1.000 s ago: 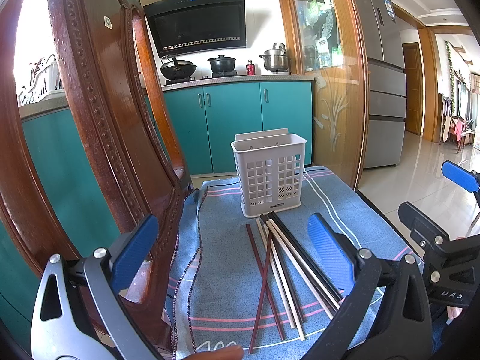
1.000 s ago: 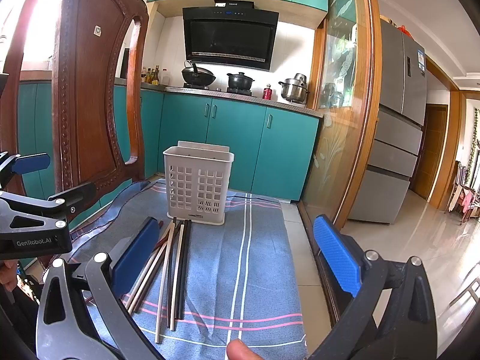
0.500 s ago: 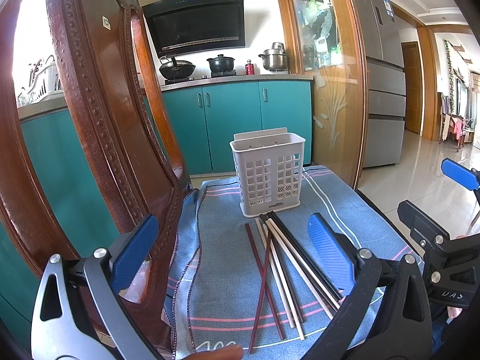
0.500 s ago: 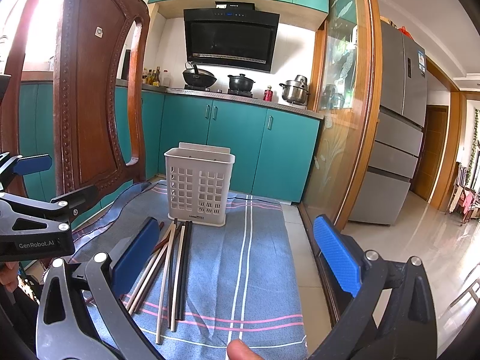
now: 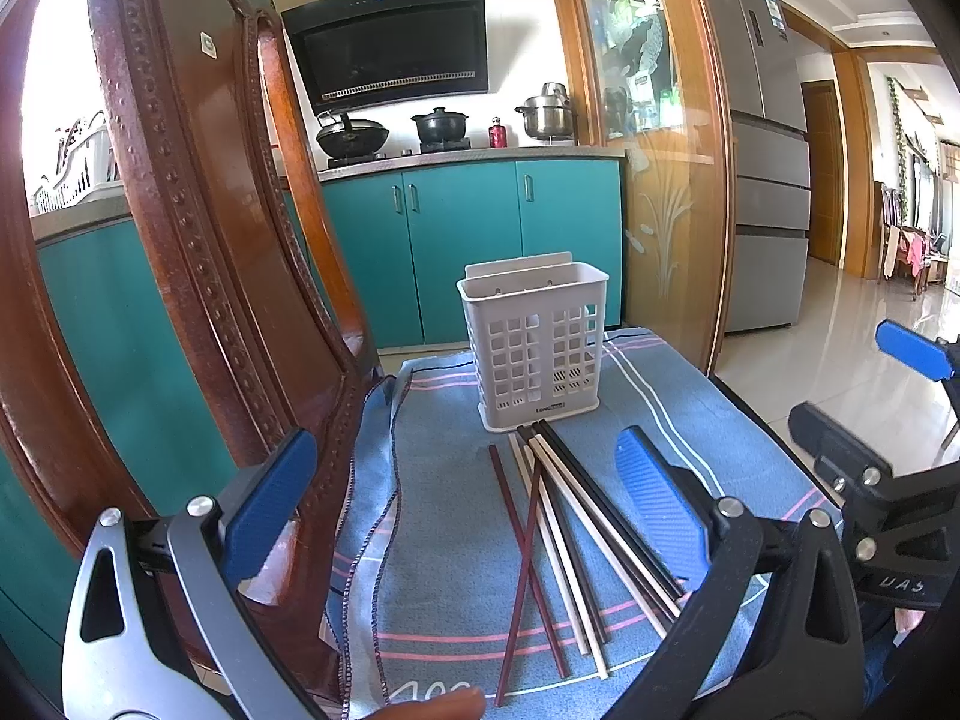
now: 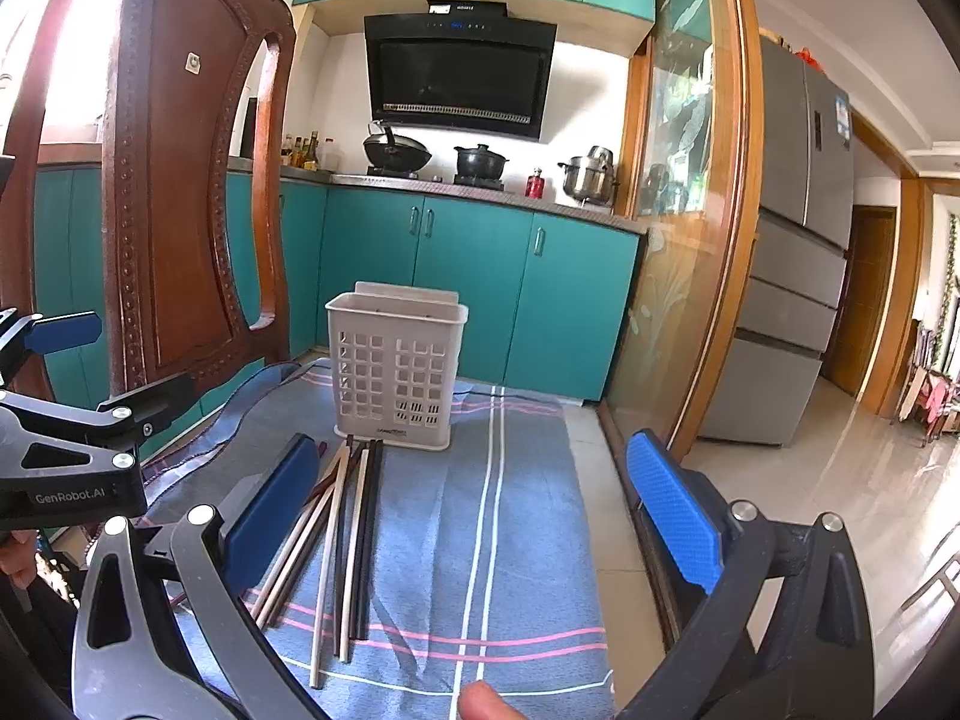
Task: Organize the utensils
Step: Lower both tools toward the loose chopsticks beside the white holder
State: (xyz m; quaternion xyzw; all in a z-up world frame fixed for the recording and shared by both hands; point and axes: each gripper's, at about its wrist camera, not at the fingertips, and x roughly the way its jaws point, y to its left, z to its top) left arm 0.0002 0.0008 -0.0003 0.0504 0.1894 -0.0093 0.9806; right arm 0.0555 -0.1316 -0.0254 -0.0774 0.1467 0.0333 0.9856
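A white perforated utensil holder (image 5: 537,342) (image 6: 396,369) stands upright on a blue striped cloth (image 5: 450,540) (image 6: 498,516). Several chopsticks (image 5: 570,534) (image 6: 342,546), dark red, cream and black, lie loose on the cloth just in front of the holder. My left gripper (image 5: 462,504) is open above the near end of the chopsticks, holding nothing. My right gripper (image 6: 474,516) is also open and empty, hovering over the cloth to the right of the chopsticks.
A carved wooden chair back (image 5: 198,240) (image 6: 180,192) rises close on the left. Teal kitchen cabinets (image 5: 468,240) with pots stand behind. A glass partition with a wood frame (image 6: 690,240) and tiled floor (image 6: 840,480) lie to the right. A fingertip (image 6: 486,699) shows at the bottom edge.
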